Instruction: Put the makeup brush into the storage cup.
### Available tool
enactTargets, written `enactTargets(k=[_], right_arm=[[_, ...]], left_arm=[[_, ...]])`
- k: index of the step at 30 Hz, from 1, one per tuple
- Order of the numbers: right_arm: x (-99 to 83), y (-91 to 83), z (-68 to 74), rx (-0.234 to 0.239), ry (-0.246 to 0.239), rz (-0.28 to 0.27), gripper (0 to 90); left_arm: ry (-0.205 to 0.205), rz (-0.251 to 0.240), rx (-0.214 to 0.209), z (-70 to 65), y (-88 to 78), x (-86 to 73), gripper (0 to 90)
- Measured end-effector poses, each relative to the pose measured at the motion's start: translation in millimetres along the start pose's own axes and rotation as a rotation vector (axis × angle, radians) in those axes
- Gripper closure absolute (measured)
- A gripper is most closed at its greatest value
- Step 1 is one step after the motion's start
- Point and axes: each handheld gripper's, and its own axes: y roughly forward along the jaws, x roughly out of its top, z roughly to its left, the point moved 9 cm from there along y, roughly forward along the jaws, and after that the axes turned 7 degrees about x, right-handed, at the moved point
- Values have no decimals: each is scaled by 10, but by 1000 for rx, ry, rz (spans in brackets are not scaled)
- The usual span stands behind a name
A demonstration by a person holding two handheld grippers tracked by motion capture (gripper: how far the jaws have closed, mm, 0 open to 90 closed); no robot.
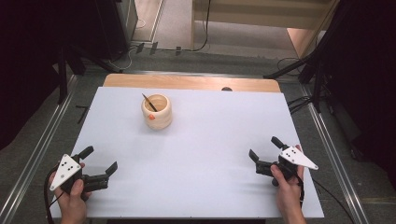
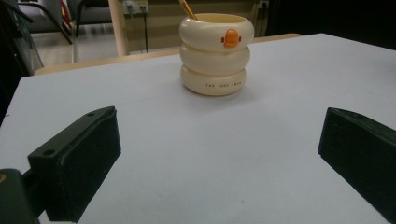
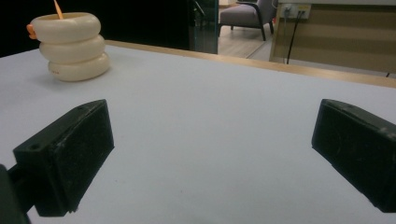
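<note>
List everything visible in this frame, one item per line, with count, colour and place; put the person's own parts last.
holder: 1, cream, three stacked rings with an orange beak, far left-centre of the table.
stick: 1, dark with an orange end, leaning inside the holder.
table: 1, white top, wooden far edge.
left gripper: 1, black, near left corner, jaws apart.
right gripper: 1, black, near right edge, jaws apart.
hands: 2, one on each gripper.

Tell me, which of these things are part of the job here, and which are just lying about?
Part of the job:
- cream ringed cup with an orange duck bill
- thin stick standing in the cup
- left gripper, open
- right gripper, open

Just lying about:
- white table, bare around the cup
- cables on the floor
- chair in the background
</note>
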Motion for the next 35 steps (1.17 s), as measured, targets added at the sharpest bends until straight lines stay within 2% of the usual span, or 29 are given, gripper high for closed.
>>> enactTargets(k=[18,30,35], right_arm=[[-44,-338,-168,-51,35,-23,0],[-138,-536,-209,-41,55,-21,0],[-103,-561,-198,-38,50,-24,0]], left_arm=[[2,-3,-1,-1,-4,4,0],[4,-4,0,-2,-14,17,0],[6,-9,-5,-9,-8,24,0]])
